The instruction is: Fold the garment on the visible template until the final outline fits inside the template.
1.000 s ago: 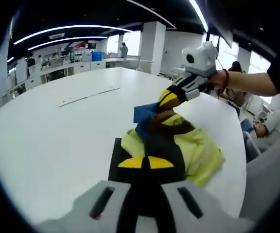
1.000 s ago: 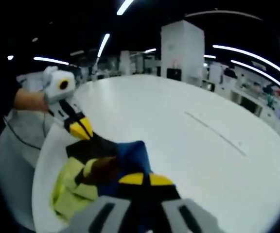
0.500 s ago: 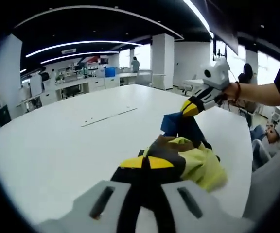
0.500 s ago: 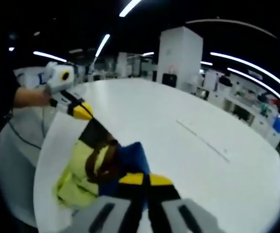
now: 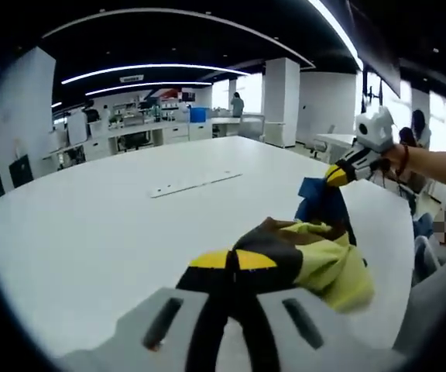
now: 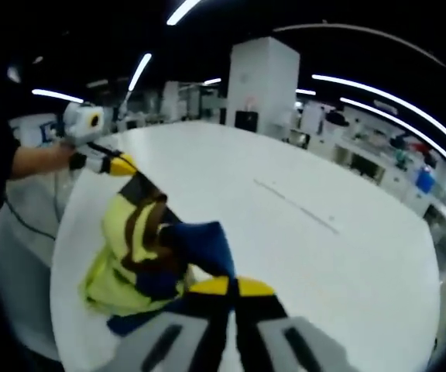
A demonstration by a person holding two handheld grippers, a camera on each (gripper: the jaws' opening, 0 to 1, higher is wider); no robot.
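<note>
Yellow tips: in the left gripper view the left gripper point(image 5: 233, 260) has its yellow-tipped black fingers pressed together on a fold of the garment point(image 5: 316, 260).
Garment, left view: a bunched piece of yellow-green, brown, black and blue cloth, lifted off the white bench point(image 5: 91, 225) and strung between the two grippers.
Right gripper, left view: the right gripper point(image 5: 337, 174) comes in from the right in a person's hand point(image 5: 397, 159), its fingers closed on the blue end of the cloth.
Bench, left view: a thin pale strip point(image 5: 194, 183) lies flat well beyond the garment.
Right view, own gripper: the right gripper point(image 6: 232, 287) has its fingers pinched on the blue part of the garment point(image 6: 142, 248).
Garment, right view: it hangs in a sagging band above the near edge of the bench point(image 6: 300, 232), the yellow part lowest.
Left gripper, right view: the left gripper point(image 6: 124, 164) enters from the left, held by a hand point(image 6: 49, 159), clamped on the black end of the cloth.
</note>
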